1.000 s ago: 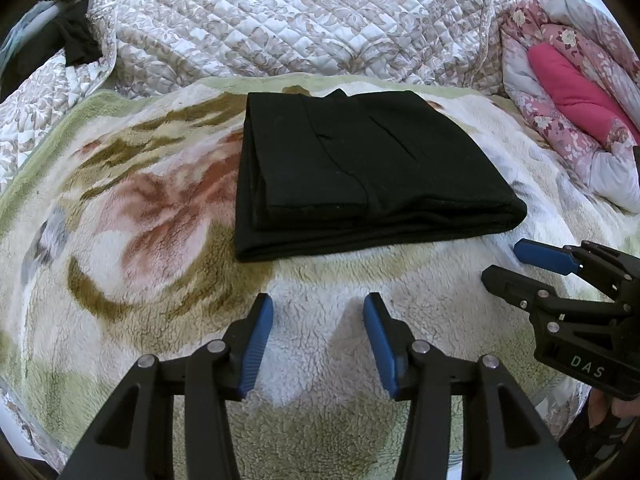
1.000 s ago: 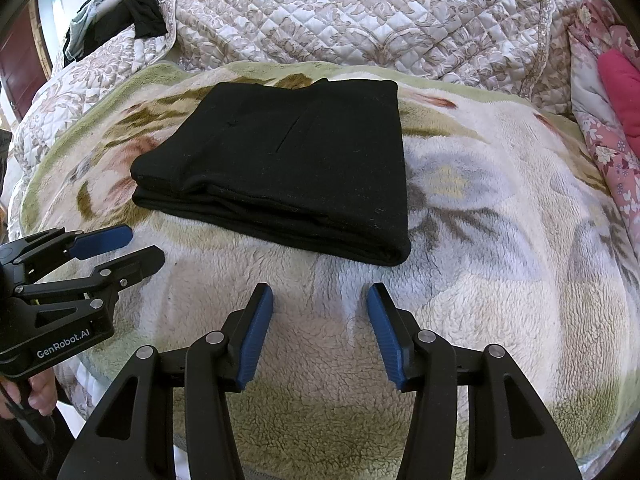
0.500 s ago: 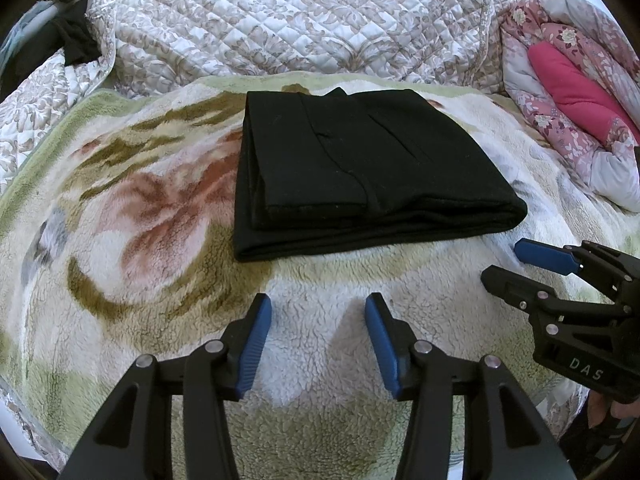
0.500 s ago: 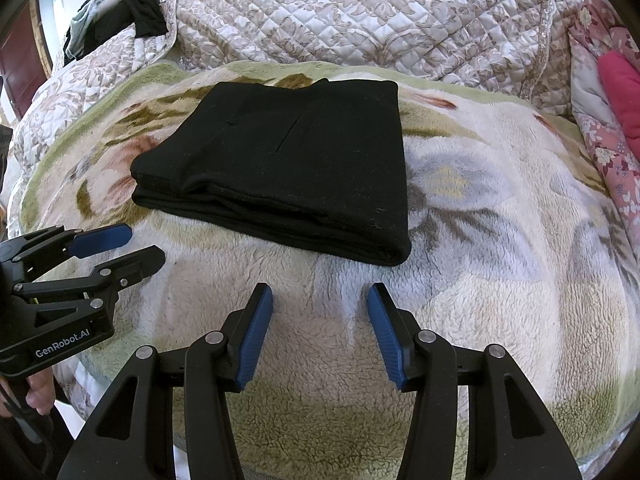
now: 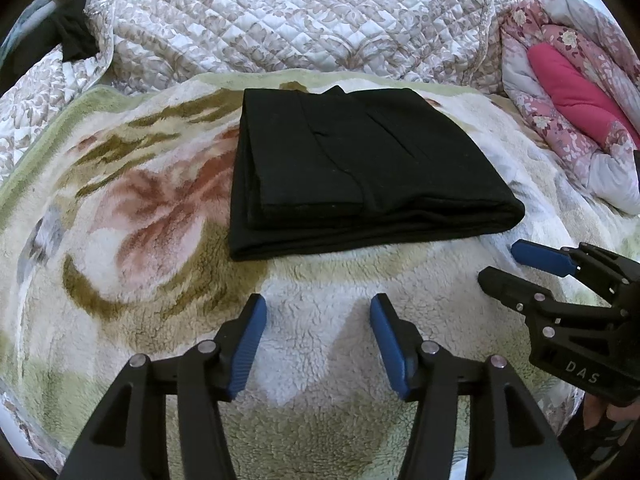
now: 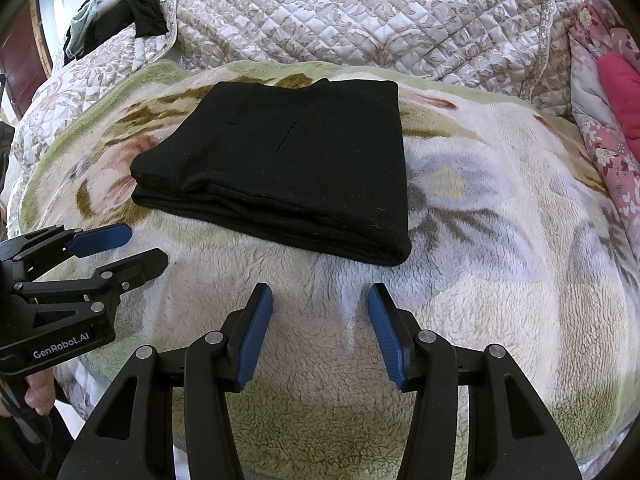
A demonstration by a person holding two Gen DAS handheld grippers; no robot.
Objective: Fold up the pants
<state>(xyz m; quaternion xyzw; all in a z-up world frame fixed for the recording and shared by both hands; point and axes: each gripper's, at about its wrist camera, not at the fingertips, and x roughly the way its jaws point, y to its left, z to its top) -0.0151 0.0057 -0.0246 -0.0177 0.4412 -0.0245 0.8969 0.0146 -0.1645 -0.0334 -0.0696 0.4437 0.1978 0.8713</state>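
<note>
Though folded, pants [image 5: 352, 168] lengthwise left-right

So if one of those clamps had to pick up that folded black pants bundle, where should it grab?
Probably at the rounded folded edge of the black pants nearest the right gripper, coming in low across the fleece blanket. That edge stacks every layer in one thick lip; the far-left end shows loose layers that could splay apart.

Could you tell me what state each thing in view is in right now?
Black pants: folded into a flat stack on the fleece blanket, untouched.
Fleece blanket: spread flat.
Left gripper: open, empty, jaws have just been opening.
Right gripper: open, empty.
Quilted cover: draped behind.
</note>
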